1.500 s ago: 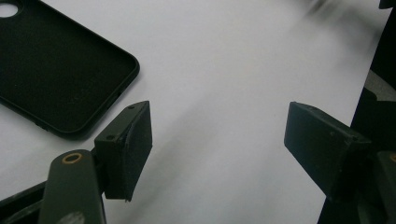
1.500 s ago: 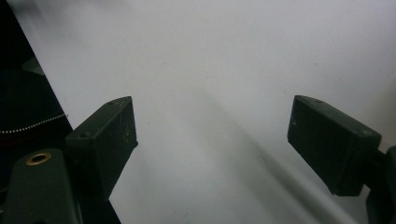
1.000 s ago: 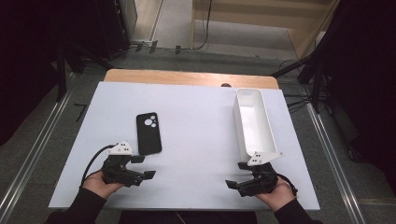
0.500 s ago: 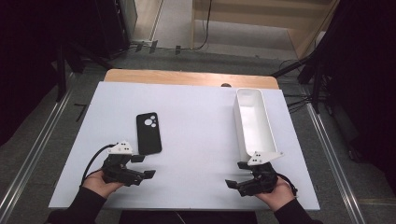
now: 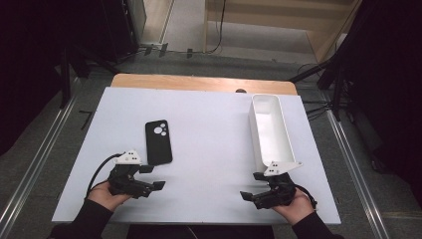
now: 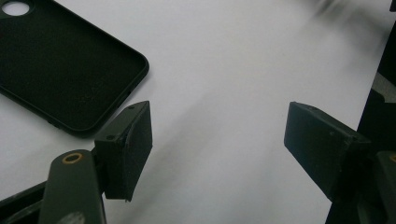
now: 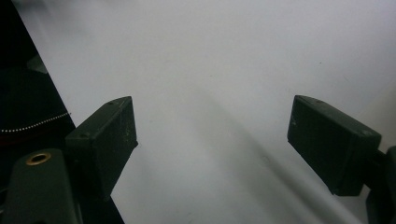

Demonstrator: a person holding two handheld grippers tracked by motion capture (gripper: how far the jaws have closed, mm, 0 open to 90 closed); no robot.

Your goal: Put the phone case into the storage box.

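Note:
A black phone case (image 5: 158, 142) lies flat on the white table (image 5: 209, 149), left of centre, its camera cut-outs toward the far side. In the left gripper view the phone case (image 6: 65, 65) shows its hollow inside at the upper left. My left gripper (image 5: 153, 178) rests on the table just below the case, pointing right, open with nothing between its pads; in its own view the left gripper (image 6: 219, 149) has one pad close beside the case's near corner. My right gripper (image 5: 255, 186) sits near the front right edge, pointing left; the right gripper (image 7: 212, 144) is open over bare table.
A long white bin (image 5: 271, 132) stands at the right, running from behind my right gripper toward the far edge, with nothing visible inside. A wooden strip (image 5: 199, 82) borders the table's far side. Metal floor rails (image 5: 351, 154) run along both sides.

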